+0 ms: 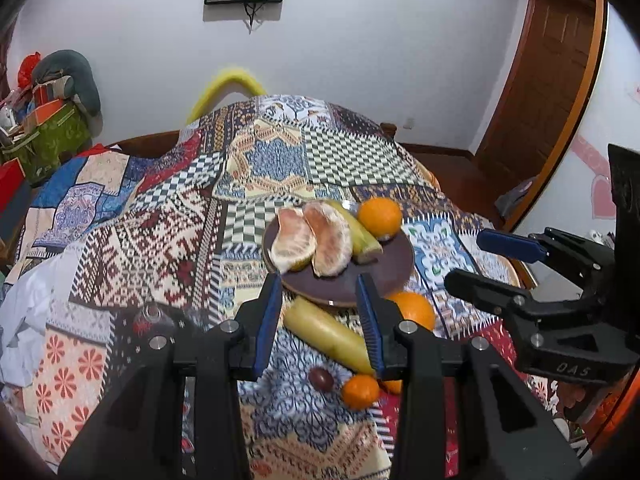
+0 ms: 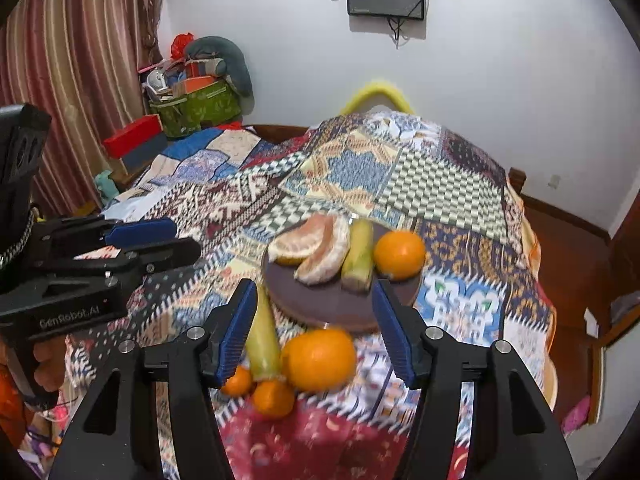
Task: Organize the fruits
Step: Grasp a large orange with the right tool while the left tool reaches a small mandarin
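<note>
While both our grippers hover empty over the patchwork-patterned tablecloth (image 1: 132,240), the left gripper (image 1: 318,316) part-open and the right gripper (image 2: 316,328) wider, the loose yellow-green banana (image 1: 328,336) lies just below the left jaws, long axis slanting near-right. Beyond sits the round dark-brown plate (image 1: 392,264) of fruit; loose oranges (image 2: 320,358) wait nearby, white wall behind.

My two wrist cameras look steeply down along their tongs from close above the tabletop (image 1: 168,216); both share the plate (image 1: 384,276) (image 2: 340,304).
</note>
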Tool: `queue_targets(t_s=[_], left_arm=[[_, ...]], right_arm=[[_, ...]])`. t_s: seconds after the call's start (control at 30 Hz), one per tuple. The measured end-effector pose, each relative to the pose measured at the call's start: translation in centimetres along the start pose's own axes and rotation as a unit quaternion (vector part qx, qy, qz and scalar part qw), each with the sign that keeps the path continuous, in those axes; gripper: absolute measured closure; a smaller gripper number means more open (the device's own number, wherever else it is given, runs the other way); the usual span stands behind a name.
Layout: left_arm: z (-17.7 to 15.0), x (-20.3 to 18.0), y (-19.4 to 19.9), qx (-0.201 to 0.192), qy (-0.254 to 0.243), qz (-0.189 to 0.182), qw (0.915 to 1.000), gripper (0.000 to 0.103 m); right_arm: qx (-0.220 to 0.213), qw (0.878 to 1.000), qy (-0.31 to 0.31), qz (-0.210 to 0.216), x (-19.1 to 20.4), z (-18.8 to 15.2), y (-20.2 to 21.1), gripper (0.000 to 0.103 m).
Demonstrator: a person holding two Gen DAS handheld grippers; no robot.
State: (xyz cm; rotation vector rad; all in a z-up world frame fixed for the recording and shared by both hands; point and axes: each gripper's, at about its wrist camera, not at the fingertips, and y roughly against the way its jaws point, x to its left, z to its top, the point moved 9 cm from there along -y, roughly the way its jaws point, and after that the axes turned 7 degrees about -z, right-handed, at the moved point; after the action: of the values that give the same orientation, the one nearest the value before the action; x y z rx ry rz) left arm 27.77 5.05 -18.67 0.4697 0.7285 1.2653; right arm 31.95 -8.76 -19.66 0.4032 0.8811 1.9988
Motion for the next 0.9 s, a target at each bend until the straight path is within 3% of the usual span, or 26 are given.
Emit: queue_targets(t_s=[0.43,0.67,0.9], left_arm=[[-4.5,0.1,-3.3,0.061,0.016,0.017,0.9979,0.065],[-5.9,1.0,-5.4,0.084,0.028,0.019,0.9959,0.065],[-6.6,1.5,-6.3,0.087,0.034,0.02,0.9954,0.06]], right_arm=[[0.07,0.997,-0.03,0.026,-0.8,-6.1,-3.8,0.047],[0.092,0.994,-0.047,0.043,-0.8,-6.5,-6.0,0.047],[0.098,0.993,-0.044,0.039,-0.4,-6.7,-7.4,0.037]])
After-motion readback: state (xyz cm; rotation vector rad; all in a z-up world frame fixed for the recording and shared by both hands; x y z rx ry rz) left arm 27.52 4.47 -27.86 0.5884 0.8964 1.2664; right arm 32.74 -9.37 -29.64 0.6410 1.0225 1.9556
